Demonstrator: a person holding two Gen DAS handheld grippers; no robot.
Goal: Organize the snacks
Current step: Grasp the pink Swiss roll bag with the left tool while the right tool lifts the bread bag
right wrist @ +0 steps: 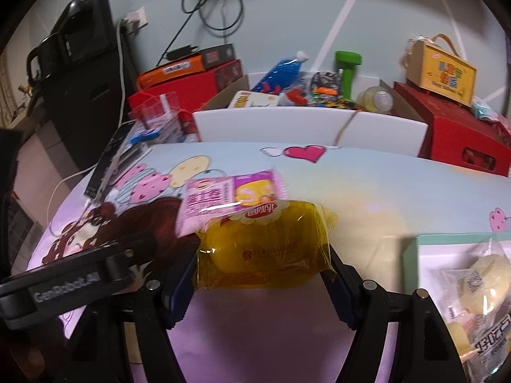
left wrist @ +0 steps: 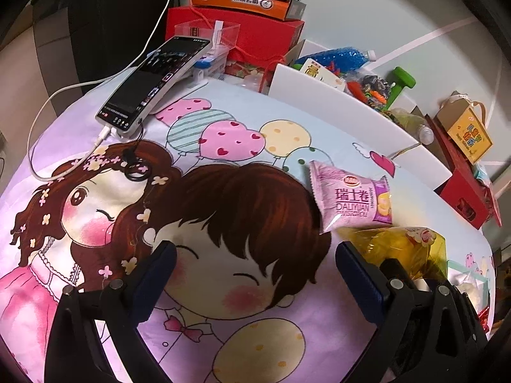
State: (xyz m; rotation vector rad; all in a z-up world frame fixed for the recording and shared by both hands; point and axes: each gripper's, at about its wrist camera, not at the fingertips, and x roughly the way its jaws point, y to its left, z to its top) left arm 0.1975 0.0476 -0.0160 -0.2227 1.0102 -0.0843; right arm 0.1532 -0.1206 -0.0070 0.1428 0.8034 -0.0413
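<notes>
My right gripper point(right wrist: 263, 268) is shut on a yellow snack packet point(right wrist: 265, 242) and holds it above the cartoon cloth; the packet also shows in the left wrist view point(left wrist: 399, 249). A pink Swiss roll packet point(left wrist: 351, 201) lies on the cloth just beyond it, also in the right wrist view point(right wrist: 223, 201). My left gripper point(left wrist: 255, 261) is open and empty over the cloth, left of the yellow packet. A pale green tray point(right wrist: 424, 245) at the right holds several wrapped snacks point(right wrist: 479, 284).
A phone point(left wrist: 153, 83) on a stand with a white cable stands at the back left. A white box point(right wrist: 306, 124) of toys, red boxes point(right wrist: 463, 134) and a small yellow carton point(right wrist: 447, 73) line the back edge. The left gripper's body point(right wrist: 64, 287) is at my left.
</notes>
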